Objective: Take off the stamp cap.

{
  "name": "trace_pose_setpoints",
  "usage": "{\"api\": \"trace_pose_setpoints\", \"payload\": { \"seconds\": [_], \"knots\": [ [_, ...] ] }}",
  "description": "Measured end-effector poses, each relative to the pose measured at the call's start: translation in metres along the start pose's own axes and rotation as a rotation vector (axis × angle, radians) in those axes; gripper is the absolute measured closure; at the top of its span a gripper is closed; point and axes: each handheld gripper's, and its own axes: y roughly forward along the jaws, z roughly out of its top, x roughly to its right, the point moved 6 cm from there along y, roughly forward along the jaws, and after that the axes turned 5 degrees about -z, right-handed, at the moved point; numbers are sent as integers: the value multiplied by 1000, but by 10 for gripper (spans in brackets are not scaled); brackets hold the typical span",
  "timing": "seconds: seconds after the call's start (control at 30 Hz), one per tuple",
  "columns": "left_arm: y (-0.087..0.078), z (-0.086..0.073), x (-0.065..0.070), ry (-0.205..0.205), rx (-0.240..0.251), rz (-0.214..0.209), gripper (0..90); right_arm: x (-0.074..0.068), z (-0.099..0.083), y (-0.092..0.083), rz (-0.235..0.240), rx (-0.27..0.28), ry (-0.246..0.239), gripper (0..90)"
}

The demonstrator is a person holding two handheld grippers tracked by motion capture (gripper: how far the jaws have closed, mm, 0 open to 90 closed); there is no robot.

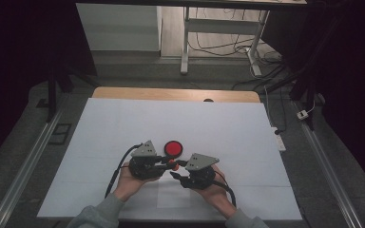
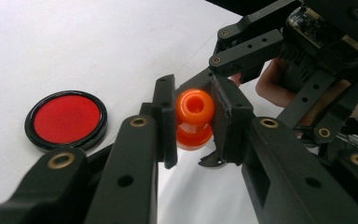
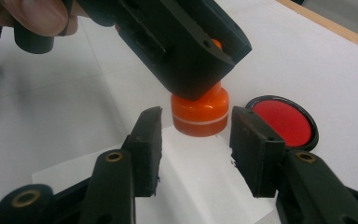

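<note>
A small orange stamp-like piece (image 1: 172,165) with a knobbed handle hangs just above the white table (image 1: 123,123). My left gripper (image 2: 195,119) is shut on its handle (image 2: 195,106), pads pressing both sides. My right gripper (image 3: 196,140) faces it from the other side. Its two fingers (image 3: 145,140) stand left and right of the piece's round base (image 3: 199,114), with a gap showing on each side. A round red pad in a black rim (image 1: 173,148) lies on the table just beyond both grippers.
A small white paper sheet (image 3: 186,186) lies on the table under the grippers. The table's wooden far edge (image 1: 171,93) shows at the back. Metal rails (image 1: 26,156) run along both sides, and cables lie on the floor beyond.
</note>
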Motion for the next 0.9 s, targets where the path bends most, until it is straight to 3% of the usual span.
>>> {"api": "trace_pose_setpoints", "payload": {
  "seconds": [0.53, 0.9],
  "knots": [
    [0, 0, 0, -2, -1, -3, 721, 0, 1, -1, -17, 9, -23, 623],
    [1, -1, -1, -6, -5, -6, 721, -1, 0, -2, -38, -2, -70, 644]
  ]
}}
